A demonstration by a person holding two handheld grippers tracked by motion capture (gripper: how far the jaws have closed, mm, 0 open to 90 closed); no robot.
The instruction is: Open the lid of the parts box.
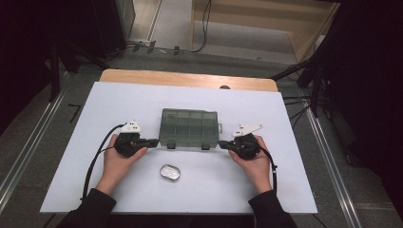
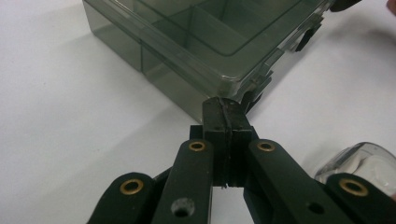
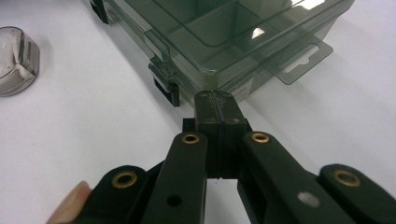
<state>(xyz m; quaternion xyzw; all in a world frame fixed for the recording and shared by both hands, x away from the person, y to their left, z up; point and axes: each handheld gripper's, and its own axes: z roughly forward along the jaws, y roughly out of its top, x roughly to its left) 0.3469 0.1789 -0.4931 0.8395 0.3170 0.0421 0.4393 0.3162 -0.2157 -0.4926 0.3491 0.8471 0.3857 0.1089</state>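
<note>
A smoky-green clear plastic compartment box (image 1: 189, 128), lid down, sits at centre frame on the white table (image 1: 119, 104). The left gripper (image 1: 153, 142) and right gripper (image 1: 223, 145), jaws pressed together and empty, meet its lower corners. A small clear oval case (image 1: 170, 173) lies below.

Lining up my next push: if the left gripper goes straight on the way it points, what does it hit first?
The left gripper, jaws shut, points at the near corner of the smoky compartment box. It would likely meet that corner at once; the tips look about touching.
</note>
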